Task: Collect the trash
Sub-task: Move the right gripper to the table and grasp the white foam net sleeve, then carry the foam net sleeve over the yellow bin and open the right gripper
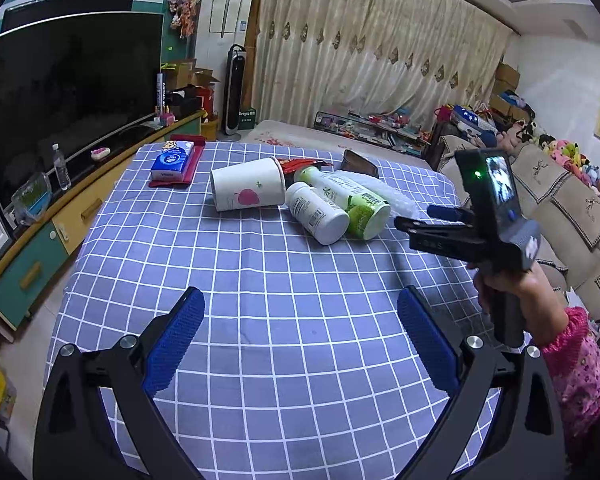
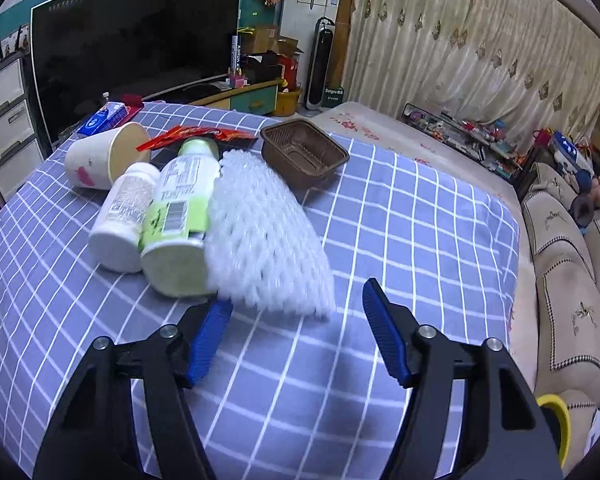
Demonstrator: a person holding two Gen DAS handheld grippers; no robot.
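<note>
Table under a blue checked cloth [image 1: 260, 320], trash bunched toward the far edge. Paper cup [image 1: 248, 190] on its side, mouth facing the far right corner, left-most of the bunch. White pill bottle [image 1: 316, 212] lying down, touching the green-label drink bottle [image 1: 348, 200] beside it. White foam net sleeve [image 2: 264, 236] lies against the drink bottle's right side; blurred in the right wrist view, edges unclear. Red snack wrapper [image 2: 196, 136] flat behind the bottles, brown plastic tray [image 2: 304, 152] upright near the far edge, right of the wrapper. Blue tissue pack [image 1: 172, 160] at the far left corner, well apart from the bunch. Left gripper [image 1: 300, 320] over bare cloth at the near edge, jaws spread wide, nothing between them. Right gripper [image 2: 296, 324] just short of the foam sleeve's near end, jaws partly open, empty, pads not touching it. Hand [image 1: 512, 292] in a pink sleeve holds the right gripper's handle.
</note>
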